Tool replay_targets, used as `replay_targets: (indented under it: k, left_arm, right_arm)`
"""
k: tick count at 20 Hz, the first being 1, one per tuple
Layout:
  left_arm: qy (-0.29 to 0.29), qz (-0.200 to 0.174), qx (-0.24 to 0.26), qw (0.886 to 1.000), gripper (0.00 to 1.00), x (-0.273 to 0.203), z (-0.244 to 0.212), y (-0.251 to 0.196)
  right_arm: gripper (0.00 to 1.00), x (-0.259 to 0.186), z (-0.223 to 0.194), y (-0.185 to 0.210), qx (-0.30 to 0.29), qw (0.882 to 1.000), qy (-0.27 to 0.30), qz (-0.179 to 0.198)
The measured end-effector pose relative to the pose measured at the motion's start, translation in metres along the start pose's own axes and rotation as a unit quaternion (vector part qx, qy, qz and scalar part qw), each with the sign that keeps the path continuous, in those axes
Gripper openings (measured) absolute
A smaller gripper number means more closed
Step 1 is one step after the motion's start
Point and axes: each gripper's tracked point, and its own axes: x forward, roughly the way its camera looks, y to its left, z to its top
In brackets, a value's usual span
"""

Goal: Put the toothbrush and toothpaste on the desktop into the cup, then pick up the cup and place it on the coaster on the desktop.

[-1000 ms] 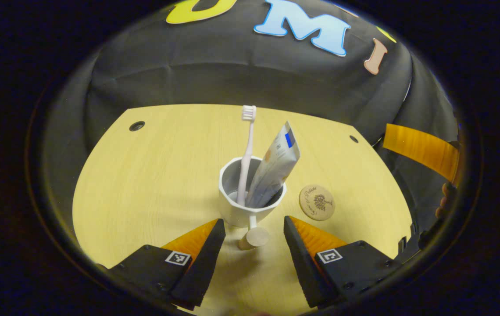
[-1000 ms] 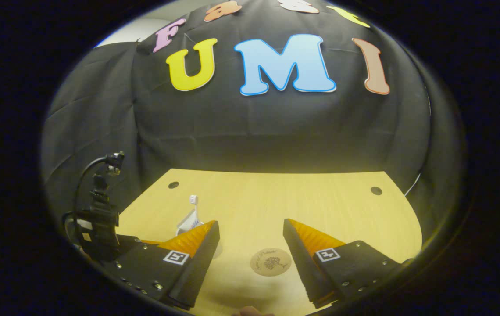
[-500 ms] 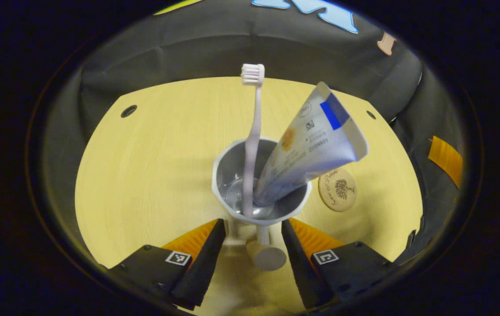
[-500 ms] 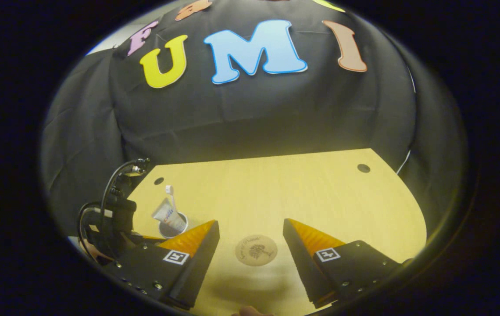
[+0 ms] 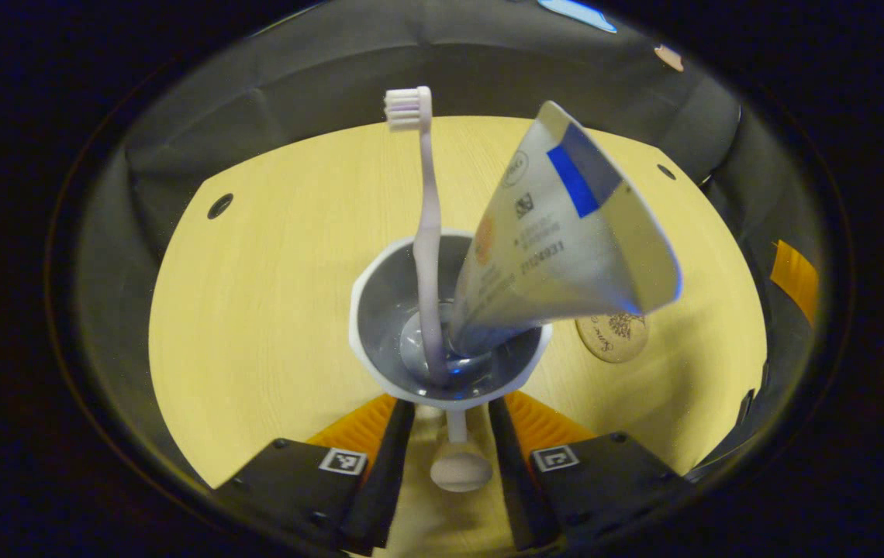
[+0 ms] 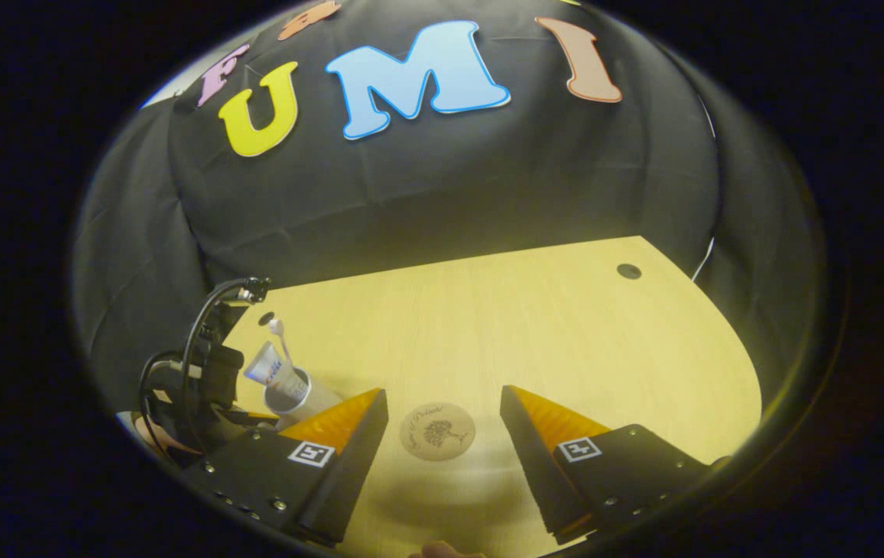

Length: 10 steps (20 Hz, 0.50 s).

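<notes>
The pale pink toothbrush and silver-white toothpaste tube already stand in the white faceted cup at frame centre. The left gripper clamps its pegged handle. The right gripper idles, jaws apart, over the round wooden coaster (placement remains).

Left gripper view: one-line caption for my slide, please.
Left gripper closing around the cup, holding toothbrush and toothpaste, coaster beyond.
</notes>
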Motion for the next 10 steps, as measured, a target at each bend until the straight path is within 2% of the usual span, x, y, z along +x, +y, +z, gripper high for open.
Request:
replay_targets:
  k: [2, 7, 8, 10]
  left_arm:
    - [0.009, 0.005, -0.006, 1.0, 0.45, 0.004, -0.004, 0.002]
    - [0.004, 0.013, 0.01, 1.0, 0.43, 0.007, -0.003, 0.001]
    - [0.001, 0.011, 0.015, 1.0, 0.35, 0.007, -0.002, 0.0]
    - [-0.009, 0.008, 0.018, 1.0, 0.34, 0.002, -0.001, 0.001]
  right_arm:
    - [0.89, 0.0, -0.002, -0.003, 0.002, 1.0, 0.003, -0.003]
    - [0.89, 0.002, -0.002, -0.011, 0.007, 1.0, 0.006, -0.01]
    - [0.89, 0.002, -0.002, -0.012, 0.01, 1.0, 0.007, -0.012]
    - [0.89, 0.002, -0.003, -0.016, 0.017, 1.0, 0.01, -0.014]
